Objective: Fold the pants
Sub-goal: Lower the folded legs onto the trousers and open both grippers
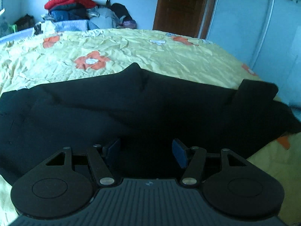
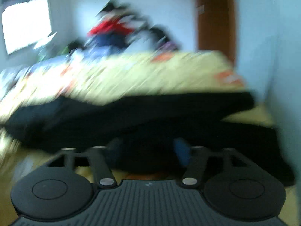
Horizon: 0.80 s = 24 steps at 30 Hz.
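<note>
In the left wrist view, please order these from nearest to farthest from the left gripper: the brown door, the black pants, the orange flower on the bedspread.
From the left gripper:
1. Black pants, directly below and ahead.
2. Orange flower, beyond them, left of centre.
3. Brown door, far wall, upper right.

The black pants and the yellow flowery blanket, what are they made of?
The black pants look like soft, matte cloth, perhaps knit or fleece: they lie in smooth, rounded folds with no shine. The yellow blanket looks like thin woven fabric, maybe cotton: it is covered in fine, crisp crinkles and has a slight sheen. Neither fibre can be told for sure.
</note>
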Tool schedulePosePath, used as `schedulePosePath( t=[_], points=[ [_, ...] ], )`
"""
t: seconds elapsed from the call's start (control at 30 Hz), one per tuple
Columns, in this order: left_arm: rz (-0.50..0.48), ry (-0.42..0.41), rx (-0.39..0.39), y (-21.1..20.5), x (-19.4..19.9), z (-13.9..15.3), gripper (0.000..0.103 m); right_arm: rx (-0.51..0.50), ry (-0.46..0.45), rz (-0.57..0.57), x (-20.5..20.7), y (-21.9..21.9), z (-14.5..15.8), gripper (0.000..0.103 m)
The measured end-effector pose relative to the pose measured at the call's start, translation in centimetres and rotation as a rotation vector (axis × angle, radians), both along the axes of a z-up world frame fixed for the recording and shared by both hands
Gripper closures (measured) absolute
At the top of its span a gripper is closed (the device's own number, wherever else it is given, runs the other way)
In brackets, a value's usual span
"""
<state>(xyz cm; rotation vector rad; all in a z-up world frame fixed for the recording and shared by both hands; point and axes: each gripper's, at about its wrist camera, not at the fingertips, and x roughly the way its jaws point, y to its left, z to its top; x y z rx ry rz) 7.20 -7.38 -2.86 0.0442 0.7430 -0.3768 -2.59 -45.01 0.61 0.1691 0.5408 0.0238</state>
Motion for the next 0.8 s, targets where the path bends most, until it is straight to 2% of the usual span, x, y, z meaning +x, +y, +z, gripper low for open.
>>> schedulePosePath(
  t=[0.03, 0.07, 0.13, 0.2, 0.27, 0.3, 0.37, 0.43, 0.53, 0.57, 0.63, 0.73, 0.8],
  points=[
    [0.001, -0.018, 0.011, -0.2, -0.2, -0.2, 0.039, 0.057, -0.037, -0.059, 0.3, -1.9, 0.3, 0.015],
    [0.001, -0.031, 0.023, -0.4, -0.4, -0.3, 0.039, 0.155, -0.048, -0.105, 1.0, -3.9, 0.3, 0.015],
    [0.002, -0.061, 0.048, -0.9, -1.0, -0.4, 0.037, 0.397, -0.045, -0.101, 3.0, -7.2, -0.9, 0.015],
    [0.003, -0.095, 0.085, -1.4, -1.4, -0.9, 0.031, 0.576, -0.028, -0.132, 5.1, -9.0, -2.7, 0.015],
    [0.007, -0.139, 0.124, -2.0, -2.0, -1.2, 0.026, 0.683, 0.050, -0.206, 7.1, -9.9, -4.4, 0.016],
    [0.013, -0.157, 0.137, -2.2, -2.2, -1.4, 0.022, 0.722, 0.076, -0.249, 7.7, -9.9, -4.8, 0.012],
    [0.037, -0.182, 0.143, -2.2, -2.4, -1.7, 0.016, 0.772, 0.052, -0.225, 8.7, -9.4, -4.2, 0.008],
    [0.049, -0.164, 0.121, -1.8, -1.9, -1.8, 0.013, 0.769, 0.043, -0.175, 10.2, -8.4, -2.9, 0.008],
    [0.057, -0.137, 0.086, -1.3, -1.4, -1.9, 0.008, 0.700, 0.035, -0.098, 14.3, -7.1, 0.1, 0.005],
    [0.055, -0.136, 0.086, -1.2, -1.3, -1.9, 0.007, 0.689, 0.027, -0.042, 16.0, -6.7, 0.8, 0.002],
    [0.052, -0.137, 0.091, -1.3, -1.4, -1.9, 0.006, 0.646, 0.011, 0.021, 18.6, -6.3, 1.5, 0.002],
    [0.049, -0.133, 0.083, -1.1, -1.4, -1.9, 0.004, 0.501, 0.046, -0.074, 20.2, -6.2, 2.0, 0.002],
    [0.046, -0.131, 0.080, -1.1, -1.4, -1.9, 0.003, 0.414, 0.019, -0.126, 19.3, -6.2, 2.5, 0.002]
  ],
)
